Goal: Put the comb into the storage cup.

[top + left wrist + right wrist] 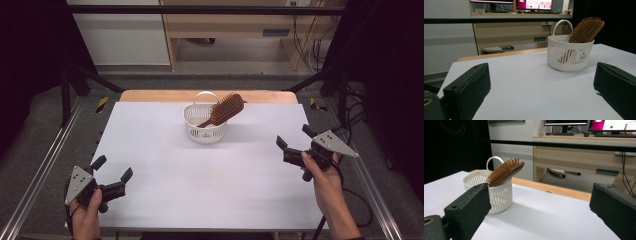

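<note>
Wooden hairbrush in slatted white basket; both grippers spread, empty.

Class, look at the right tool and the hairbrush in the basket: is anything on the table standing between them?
Nothing visible does. The right tool is held open over bare white table, with open surface running up to the white basket. The hairbrush leans in it, head above the rim, on the side toward that tool.
</note>
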A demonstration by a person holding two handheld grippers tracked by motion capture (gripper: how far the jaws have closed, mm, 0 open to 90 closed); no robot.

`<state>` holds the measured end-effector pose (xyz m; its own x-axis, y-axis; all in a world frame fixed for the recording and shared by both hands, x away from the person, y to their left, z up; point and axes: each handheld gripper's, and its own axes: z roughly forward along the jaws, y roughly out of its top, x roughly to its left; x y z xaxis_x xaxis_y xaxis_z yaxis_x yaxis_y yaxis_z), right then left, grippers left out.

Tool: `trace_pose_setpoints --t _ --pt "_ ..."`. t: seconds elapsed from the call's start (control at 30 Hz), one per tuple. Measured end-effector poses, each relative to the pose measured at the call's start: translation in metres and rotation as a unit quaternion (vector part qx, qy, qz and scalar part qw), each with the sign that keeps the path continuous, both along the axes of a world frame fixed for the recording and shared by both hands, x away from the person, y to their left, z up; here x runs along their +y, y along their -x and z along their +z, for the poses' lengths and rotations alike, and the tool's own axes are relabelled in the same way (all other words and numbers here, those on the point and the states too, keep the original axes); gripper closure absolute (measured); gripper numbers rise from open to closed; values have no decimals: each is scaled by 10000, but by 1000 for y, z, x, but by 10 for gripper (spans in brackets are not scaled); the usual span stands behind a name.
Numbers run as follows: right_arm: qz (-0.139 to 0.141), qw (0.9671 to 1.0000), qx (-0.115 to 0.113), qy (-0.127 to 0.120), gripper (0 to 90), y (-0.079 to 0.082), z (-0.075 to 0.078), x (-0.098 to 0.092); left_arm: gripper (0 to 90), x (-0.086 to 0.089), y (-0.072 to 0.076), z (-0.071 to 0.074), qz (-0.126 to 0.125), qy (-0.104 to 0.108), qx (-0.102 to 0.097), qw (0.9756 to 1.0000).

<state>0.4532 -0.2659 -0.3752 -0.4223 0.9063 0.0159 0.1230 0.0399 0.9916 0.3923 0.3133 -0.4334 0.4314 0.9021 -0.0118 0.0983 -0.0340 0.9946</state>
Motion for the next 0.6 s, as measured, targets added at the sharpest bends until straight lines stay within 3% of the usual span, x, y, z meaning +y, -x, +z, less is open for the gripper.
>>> trace_pose_setpoints --t 0.6 --pt "-57 9999 137 1 35 17 -24 -13 9 1 1 1 -26 0 -62 10000"
